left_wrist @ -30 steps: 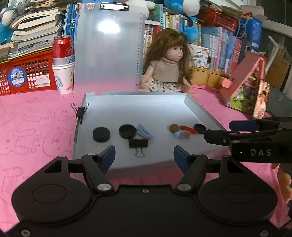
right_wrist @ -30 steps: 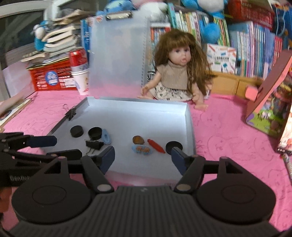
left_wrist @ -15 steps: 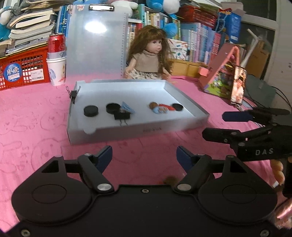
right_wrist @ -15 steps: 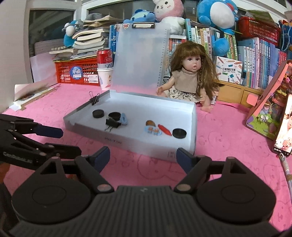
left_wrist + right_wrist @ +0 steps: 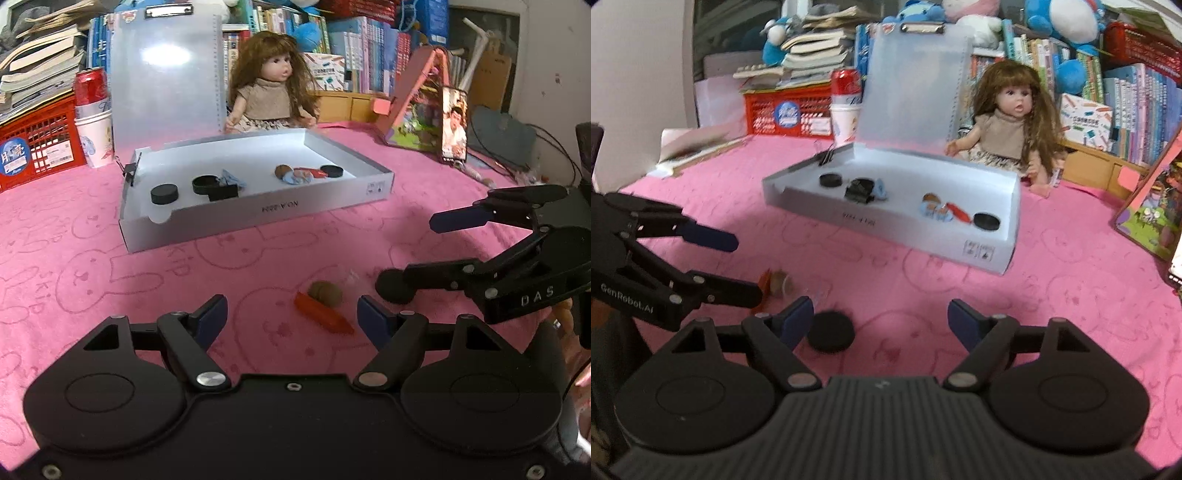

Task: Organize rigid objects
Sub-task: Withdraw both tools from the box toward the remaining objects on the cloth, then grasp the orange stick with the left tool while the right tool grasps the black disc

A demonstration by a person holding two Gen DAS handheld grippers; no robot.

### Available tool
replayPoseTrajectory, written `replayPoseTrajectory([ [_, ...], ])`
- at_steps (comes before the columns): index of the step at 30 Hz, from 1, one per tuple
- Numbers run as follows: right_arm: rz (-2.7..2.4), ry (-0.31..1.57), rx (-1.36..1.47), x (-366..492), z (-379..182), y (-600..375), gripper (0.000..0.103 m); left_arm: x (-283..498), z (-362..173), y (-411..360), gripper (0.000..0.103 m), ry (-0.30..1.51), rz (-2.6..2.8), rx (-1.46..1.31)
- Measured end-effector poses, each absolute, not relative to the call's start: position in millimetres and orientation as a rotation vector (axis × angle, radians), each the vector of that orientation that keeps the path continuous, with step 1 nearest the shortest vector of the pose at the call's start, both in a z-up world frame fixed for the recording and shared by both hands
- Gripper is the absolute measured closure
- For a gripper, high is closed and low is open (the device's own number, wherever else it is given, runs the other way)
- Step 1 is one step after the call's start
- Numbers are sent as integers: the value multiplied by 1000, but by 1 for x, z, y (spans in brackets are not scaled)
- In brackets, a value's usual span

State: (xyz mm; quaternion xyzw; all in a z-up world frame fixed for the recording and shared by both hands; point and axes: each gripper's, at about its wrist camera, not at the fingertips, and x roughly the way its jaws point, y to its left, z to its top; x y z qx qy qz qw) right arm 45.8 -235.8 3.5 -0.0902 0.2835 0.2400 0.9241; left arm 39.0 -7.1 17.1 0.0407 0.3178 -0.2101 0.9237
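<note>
A white shallow box lies on the pink cloth and holds black discs, a binder clip and small toys. On the cloth in front of it lie a red carrot-shaped toy, a brown round piece and a black disc. My left gripper is open, with the carrot toy and brown piece between its fingers. My right gripper is open, and the black disc lies by its left finger.
A doll sits behind the box beside an upright clear clipboard. A red crate, a can on cups, books and a toy house line the back.
Both grippers have pulled back from the box toward me. Loose pieces on the cloth in front of the box have come into view between the fingers.
</note>
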Motion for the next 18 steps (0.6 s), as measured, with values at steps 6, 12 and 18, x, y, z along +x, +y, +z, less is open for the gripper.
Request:
replayPoseTrajectory([
  [6,536,594,-263,38,-4,-222,16,39,13,-10,28,638,-447,98],
  [12,532,608,-263,39,-6,-217,29,42,11,-15,30,639,-476,124],
  [18,566,603,-260,36,-5,-214,52,43,8,-16,43,639,-505,139],
])
